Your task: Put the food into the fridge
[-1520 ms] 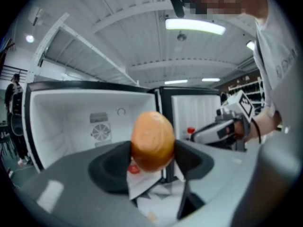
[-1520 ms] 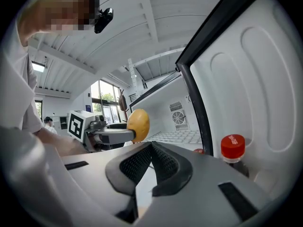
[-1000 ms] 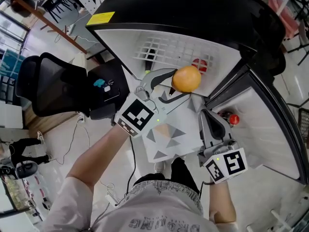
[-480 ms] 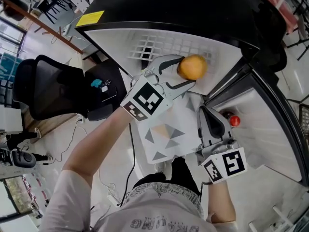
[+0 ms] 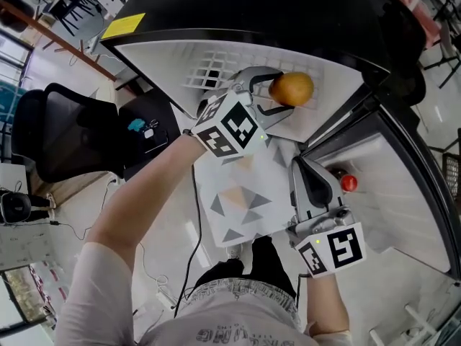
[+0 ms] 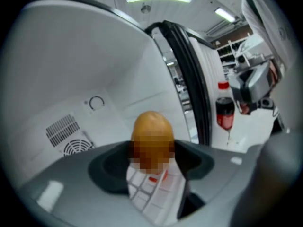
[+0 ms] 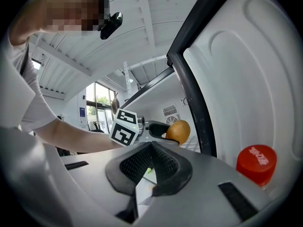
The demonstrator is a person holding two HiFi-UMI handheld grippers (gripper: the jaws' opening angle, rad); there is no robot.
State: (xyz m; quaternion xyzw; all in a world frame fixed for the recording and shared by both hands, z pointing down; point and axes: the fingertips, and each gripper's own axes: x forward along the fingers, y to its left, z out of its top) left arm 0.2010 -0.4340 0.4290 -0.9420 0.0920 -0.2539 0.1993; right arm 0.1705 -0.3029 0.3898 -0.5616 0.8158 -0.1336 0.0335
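Note:
An orange fruit is clamped in my left gripper, which is shut on it inside the open black fridge, above the white wire shelf. In the left gripper view the orange sits between the jaws with the fridge's white back wall and its vent behind. My right gripper hangs lower at the fridge door, shut with nothing in it. From the right gripper view its jaws meet, and the orange shows beyond them.
A cola bottle with a red cap stands in the white door shelf, right beside my right gripper; the same bottle shows in the left gripper view. A black office chair stands on the floor at left.
My left gripper has carried the orange up and further into the fridge, over the wire shelf. The right gripper has stayed by the door.

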